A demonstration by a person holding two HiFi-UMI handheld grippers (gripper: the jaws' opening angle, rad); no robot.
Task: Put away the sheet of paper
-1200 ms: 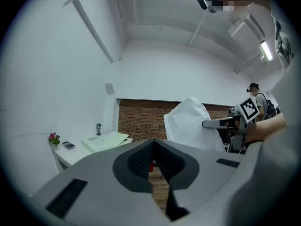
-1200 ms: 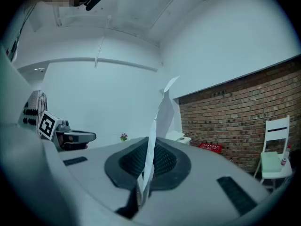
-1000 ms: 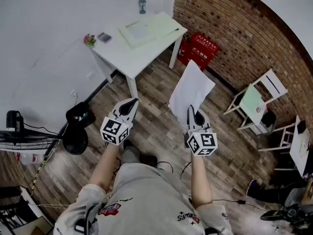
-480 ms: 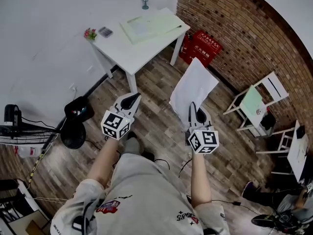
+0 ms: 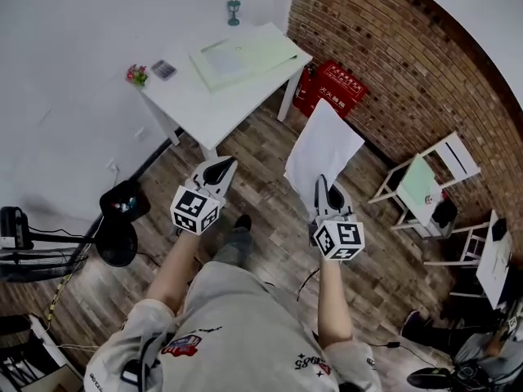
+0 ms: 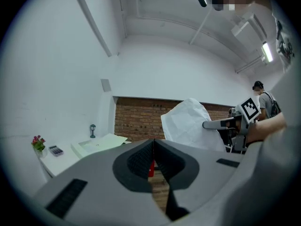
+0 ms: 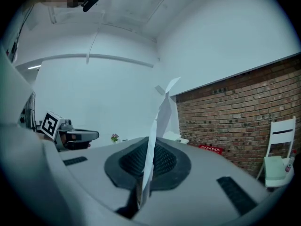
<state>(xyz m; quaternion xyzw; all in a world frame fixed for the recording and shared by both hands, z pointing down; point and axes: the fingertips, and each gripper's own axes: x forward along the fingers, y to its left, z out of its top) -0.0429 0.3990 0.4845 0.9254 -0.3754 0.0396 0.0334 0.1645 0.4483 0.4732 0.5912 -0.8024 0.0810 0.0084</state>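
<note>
The right tongs [image 5: 325, 190] were clamped on the upright white sheet of paper [image 5: 323, 149]; the left tongs [image 5: 219, 170] were closed, holding nothing.

White sheet of paper [image 5: 322, 155] (slightly crumpled), upright, lower edge pinched, above the floor.

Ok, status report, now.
Right tool shut on sheet of paper, sheet upright. Left tool shut, empty. White table ahead, nothing seen blocking.

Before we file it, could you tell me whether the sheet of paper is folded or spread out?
Spread out: the sheet of paper stands unfolded and upright, its lower edge pinched in the shut right gripper.
</note>
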